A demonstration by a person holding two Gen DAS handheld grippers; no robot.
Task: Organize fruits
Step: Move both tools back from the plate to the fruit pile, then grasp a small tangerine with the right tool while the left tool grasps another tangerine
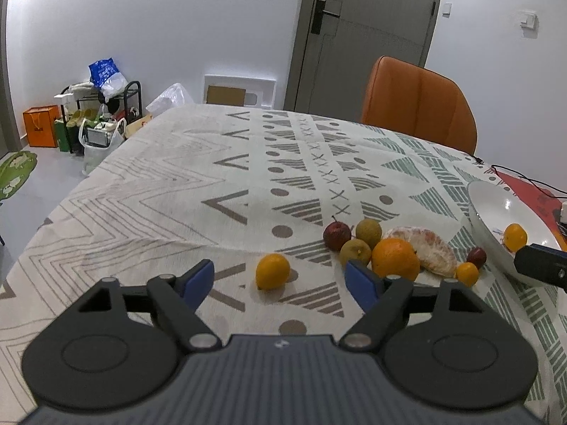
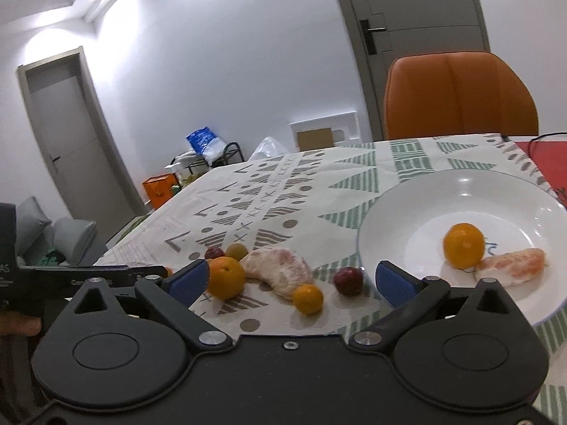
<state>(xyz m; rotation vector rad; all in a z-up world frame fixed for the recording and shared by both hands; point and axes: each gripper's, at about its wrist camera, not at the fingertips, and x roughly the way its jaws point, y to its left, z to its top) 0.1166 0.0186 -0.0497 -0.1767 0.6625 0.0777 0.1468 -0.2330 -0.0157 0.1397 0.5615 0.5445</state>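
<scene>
Fruits lie on the patterned tablecloth: a lone yellow-orange citrus (image 1: 272, 271), a red apple (image 1: 336, 236), two greenish fruits (image 1: 368, 228), a big orange (image 1: 396, 259) (image 2: 225, 277), a peeled pomelo segment (image 1: 430, 252) (image 2: 280, 272), a small orange (image 2: 308, 299) and a small red fruit (image 2: 348, 281). The white bowl (image 2: 400, 209) (image 1: 485, 209) holds an orange (image 2: 464, 245) and a peeled segment (image 2: 512, 270). My left gripper (image 1: 280, 279) is open, just short of the lone citrus. My right gripper (image 2: 288, 279) is open and empty above the small fruits, left of the bowl.
An orange chair (image 1: 418, 102) stands at the table's far side. A red mat with a black cable (image 1: 531, 191) lies beyond the bowl. Bags and a rack (image 1: 95, 113) stand on the floor to the left. Doors are behind.
</scene>
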